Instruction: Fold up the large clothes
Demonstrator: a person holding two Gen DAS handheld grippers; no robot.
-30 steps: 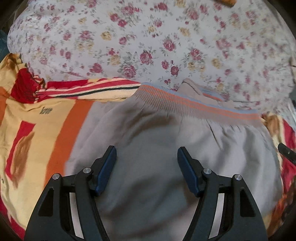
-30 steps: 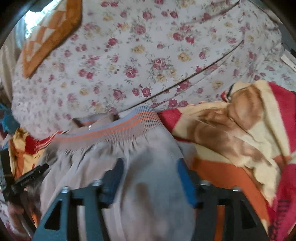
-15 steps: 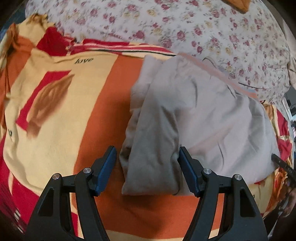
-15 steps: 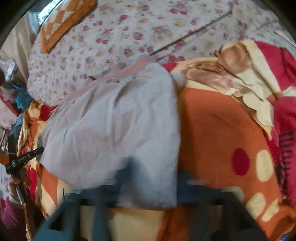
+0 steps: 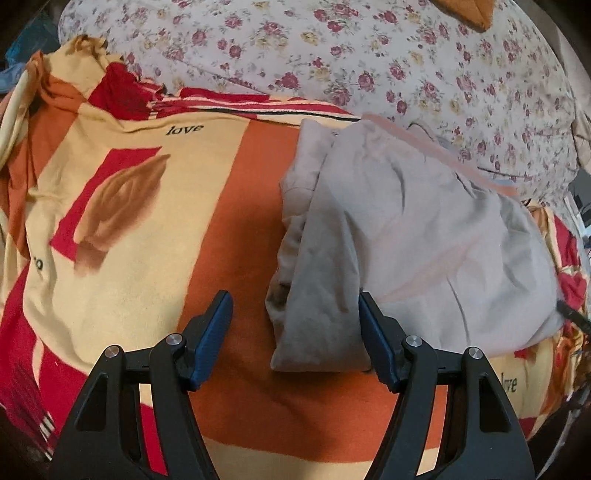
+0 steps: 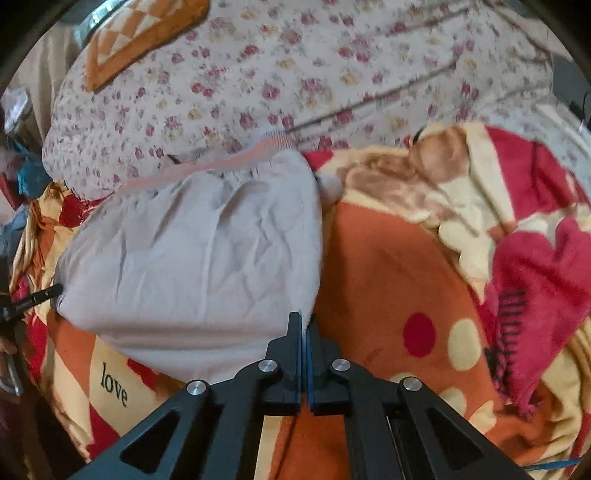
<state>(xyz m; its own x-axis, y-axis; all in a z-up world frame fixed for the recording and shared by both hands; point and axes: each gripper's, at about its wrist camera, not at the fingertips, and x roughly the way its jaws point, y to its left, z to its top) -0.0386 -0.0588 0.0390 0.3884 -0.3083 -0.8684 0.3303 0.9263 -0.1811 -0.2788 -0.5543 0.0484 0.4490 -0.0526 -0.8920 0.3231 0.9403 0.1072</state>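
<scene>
A folded grey garment (image 5: 406, 236) with an orange-striped waistband lies on the orange, yellow and red blanket (image 5: 155, 229). My left gripper (image 5: 295, 332) is open, with the garment's near left corner between its fingers. In the right wrist view the garment (image 6: 199, 251) lies left of centre, waistband at the far edge. My right gripper (image 6: 304, 332) is shut at the garment's near right corner; whether cloth is pinched between the fingers does not show.
A floral quilt (image 5: 369, 59) is heaped behind the garment, also in the right wrist view (image 6: 295, 74). An orange checked cushion (image 6: 140, 33) lies on it. A bunched red and cream blanket fold (image 6: 517, 229) rises at right.
Both grippers have pulled back from over the garment toward its near edge. The garment now lies folded shorter. My right gripper has gone from open to shut.
</scene>
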